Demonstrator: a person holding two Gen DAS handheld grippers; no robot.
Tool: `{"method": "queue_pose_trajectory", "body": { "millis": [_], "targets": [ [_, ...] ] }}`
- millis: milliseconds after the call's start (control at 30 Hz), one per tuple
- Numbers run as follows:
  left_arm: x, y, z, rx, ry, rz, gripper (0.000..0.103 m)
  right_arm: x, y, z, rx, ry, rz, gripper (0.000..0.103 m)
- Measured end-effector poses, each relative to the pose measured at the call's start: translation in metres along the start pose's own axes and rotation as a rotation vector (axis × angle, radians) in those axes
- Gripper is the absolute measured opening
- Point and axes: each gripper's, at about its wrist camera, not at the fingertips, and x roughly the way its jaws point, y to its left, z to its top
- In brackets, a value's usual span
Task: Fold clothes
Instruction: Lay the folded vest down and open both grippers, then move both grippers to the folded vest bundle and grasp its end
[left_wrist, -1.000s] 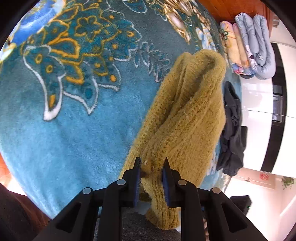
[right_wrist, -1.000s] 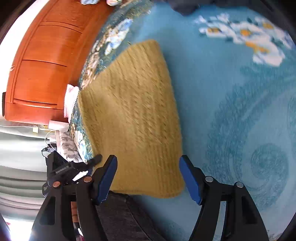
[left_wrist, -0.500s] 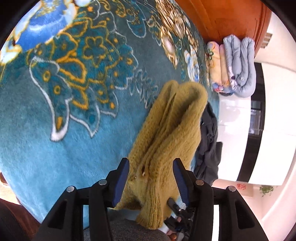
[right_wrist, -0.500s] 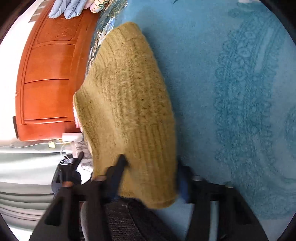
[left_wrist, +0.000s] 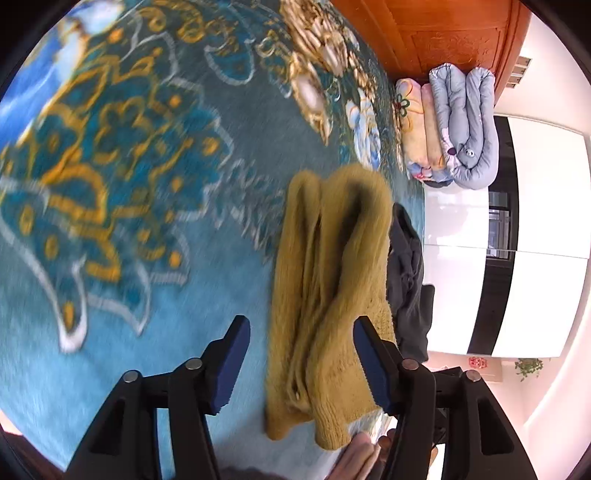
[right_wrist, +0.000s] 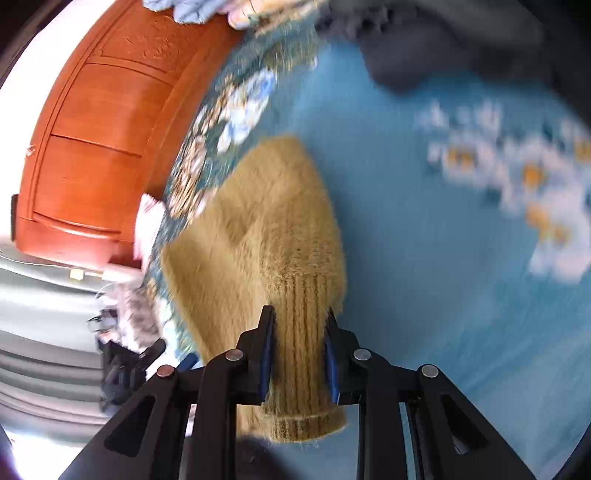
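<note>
Left hand-held gripper (left_wrist: 301, 363): its blue-padded jaws stand well apart and are opening; the mustard knitted sweater (left_wrist: 325, 302) lies between them, free of the pad on one side, while the other pad stands against its edge without pressing it. Ahead of this gripper the sweater runs away in long bunched folds over a teal patterned blanket (left_wrist: 129, 240) covering the bed. Just beyond the sweater's far side lies a dark grey garment (left_wrist: 406, 277). Farther ahead, at the bed's end, sits a stack of folded quilts (left_wrist: 450, 125), pale blue and floral, against an orange wooden cabinet (left_wrist: 436, 33). Fingertips of a person's hand (left_wrist: 360, 456) show at the near edge, under the sweater's hem.

Right hand-held gripper (right_wrist: 299, 354): jaws closing, both pads pressed on the ribbed hem of the sweater (right_wrist: 266, 229), which is pinched between them. Ahead of this gripper the knit spreads into a broad flat panel on the blanket (right_wrist: 424, 240). Off to one side stands the wooden cabinet (right_wrist: 92, 129); beyond the sweater, blurred, lies the dark garment (right_wrist: 424, 40).
</note>
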Motion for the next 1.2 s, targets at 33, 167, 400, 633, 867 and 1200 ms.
{"method": "queue_pose_trajectory", "body": {
  "millis": [33, 167, 400, 633, 867, 1200],
  "targets": [
    [0.000, -0.004, 0.006, 0.007, -0.013, 0.003, 0.071, 0.003, -0.004, 0.004, 0.009, 0.004, -0.016, 0.025],
    [0.004, -0.024, 0.032, 0.036, -0.047, -0.006, 0.078, 0.009, -0.024, 0.002, 0.051, 0.006, -0.046, 0.029],
    [0.036, -0.051, 0.071, 0.110, -0.010, 0.051, 0.082, -0.003, -0.047, -0.013, 0.130, -0.035, -0.026, 0.059],
    [0.066, -0.052, 0.089, 0.242, 0.040, 0.186, 0.082, -0.023, -0.075, -0.048, 0.215, -0.057, 0.017, 0.077],
    [0.083, -0.031, 0.103, 0.165, 0.121, 0.009, 0.082, -0.026, -0.093, -0.077, 0.241, -0.027, 0.031, 0.097],
    [0.094, -0.025, 0.111, 0.212, 0.181, -0.040, 0.082, -0.013, -0.084, -0.074, 0.239, -0.018, 0.072, 0.098]
  ]
}}
